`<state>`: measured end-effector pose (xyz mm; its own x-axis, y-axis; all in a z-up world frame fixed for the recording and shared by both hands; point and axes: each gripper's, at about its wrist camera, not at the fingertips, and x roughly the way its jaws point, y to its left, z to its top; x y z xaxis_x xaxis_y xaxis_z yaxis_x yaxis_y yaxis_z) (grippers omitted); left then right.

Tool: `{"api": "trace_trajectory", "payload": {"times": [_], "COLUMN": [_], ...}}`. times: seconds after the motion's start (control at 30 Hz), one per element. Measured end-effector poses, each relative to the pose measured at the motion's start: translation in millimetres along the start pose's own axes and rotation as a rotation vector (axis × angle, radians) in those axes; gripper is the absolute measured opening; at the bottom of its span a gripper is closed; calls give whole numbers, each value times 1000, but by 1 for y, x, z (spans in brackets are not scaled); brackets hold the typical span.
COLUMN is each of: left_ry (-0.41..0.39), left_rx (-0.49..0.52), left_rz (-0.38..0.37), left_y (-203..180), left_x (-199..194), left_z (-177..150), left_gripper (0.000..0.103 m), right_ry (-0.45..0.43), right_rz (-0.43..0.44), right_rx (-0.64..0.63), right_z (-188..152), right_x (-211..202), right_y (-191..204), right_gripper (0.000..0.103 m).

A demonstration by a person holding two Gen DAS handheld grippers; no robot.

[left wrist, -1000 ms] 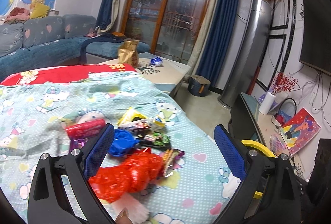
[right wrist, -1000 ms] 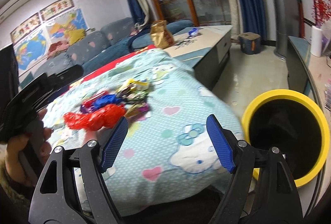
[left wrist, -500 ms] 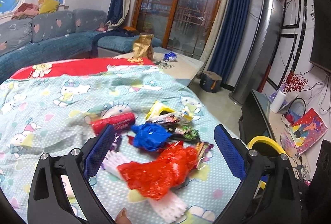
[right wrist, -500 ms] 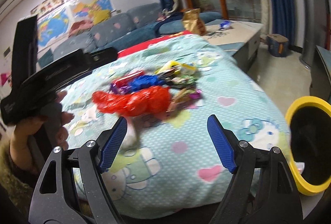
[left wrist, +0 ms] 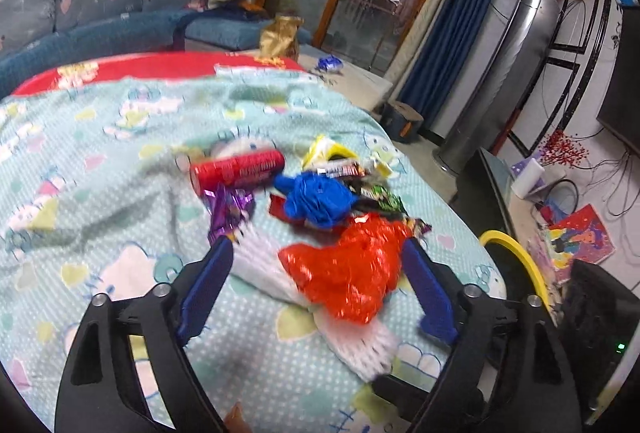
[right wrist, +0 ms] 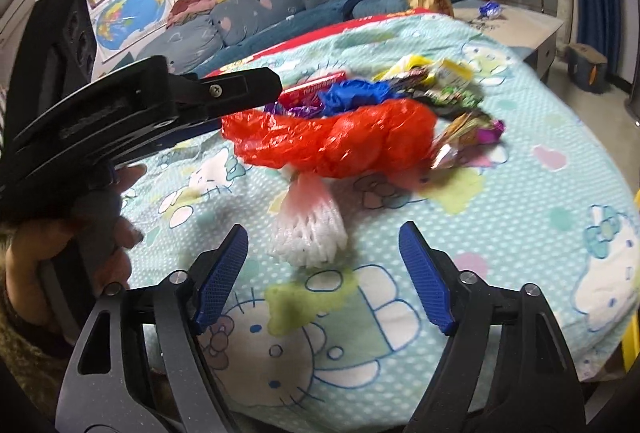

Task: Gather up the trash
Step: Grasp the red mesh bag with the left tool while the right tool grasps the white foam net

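A pile of trash lies on a light-blue cartoon-print blanket (left wrist: 100,193): a crumpled red plastic bag (left wrist: 352,273), a white foam net (right wrist: 308,229) partly under it, a blue bag (left wrist: 320,197), a red tube (left wrist: 240,169) and several snack wrappers. My left gripper (left wrist: 316,249) straddles the red bag; its jaws are closing, and the left pad (left wrist: 208,285) stands clear of the bag. The right gripper (right wrist: 323,233) hangs low over the blanket, its jaws closing, with the foam net just ahead between its tips, untouched. The left gripper (right wrist: 256,89) shows in the right wrist view, held by a hand (right wrist: 100,225).
A yellow-rimmed bin (left wrist: 516,257) stands on the floor past the blanket's right edge. Behind the blanket are a low table (left wrist: 360,81) with a gold bag (left wrist: 280,37), and a blue sofa (left wrist: 100,5). A TV stand with clutter (left wrist: 540,193) is at the right.
Both grippers have come down and in toward the pile, and both sets of jaws have narrowed. The right view swung from the bin to the red bag and foam net.
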<state>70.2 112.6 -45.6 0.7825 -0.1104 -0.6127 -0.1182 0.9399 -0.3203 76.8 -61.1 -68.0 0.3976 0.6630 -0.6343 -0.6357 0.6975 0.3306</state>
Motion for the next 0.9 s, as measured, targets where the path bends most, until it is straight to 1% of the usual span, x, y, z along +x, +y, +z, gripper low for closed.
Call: {"api": "trace_trajectory", "payload": {"times": [0.03, 0.07, 0.1, 0.13, 0.17, 0.2, 0.27, 0.3, 0.37, 0.4, 0.43, 0.53, 0.67, 0.9], "left_ry": [7, 18, 28, 40, 46, 51, 60, 63, 72, 75, 75, 51, -17, -102], "left_rx": [-7, -16, -23, -31, -35, -37, -37, -35, -34, -33, -30, -25, -19, -8], "left_rz": [-8, -16, -19, -25, -30, -34, -52, -61, -72, -79, -77, -79, -97, -142], "left_y": [1, 3, 5, 7, 8, 8, 7, 6, 3, 2, 1, -3, -10, -23], "left_x": [1, 3, 6, 9, 10, 11, 13, 14, 15, 16, 15, 10, -5, -33], "left_z": [-2, -3, -4, -4, -5, -5, -7, -8, -9, -10, -11, -10, -2, 15], "left_gripper": [75, 73, 71, 68, 66, 61, 50, 41, 30, 14, 7, 5, 5, 5], "right_ry": [8, 17, 28, 38, 47, 54, 64, 65, 55, 50, 44, 26, 0, -46], "right_rz": [7, 9, 14, 21, 26, 31, 44, 47, 50, 52, 54, 64, 74, 57], "right_rx": [2, 4, 8, 13, 16, 17, 15, 12, 1, -3, -7, -5, -8, -9], "right_z": [0, 0, -1, -1, -2, -2, -4, -5, -6, -6, -6, -7, -6, -1], "right_x": [5, 8, 11, 13, 16, 18, 22, 22, 20, 19, 17, 10, -4, -26], "right_y": [-1, 0, -1, -1, -1, -1, -1, 0, 2, 2, 3, 2, 1, -2], "right_gripper": [61, 56, 50, 47, 41, 34, 24, 22, 20, 19, 19, 17, 17, 17]}}
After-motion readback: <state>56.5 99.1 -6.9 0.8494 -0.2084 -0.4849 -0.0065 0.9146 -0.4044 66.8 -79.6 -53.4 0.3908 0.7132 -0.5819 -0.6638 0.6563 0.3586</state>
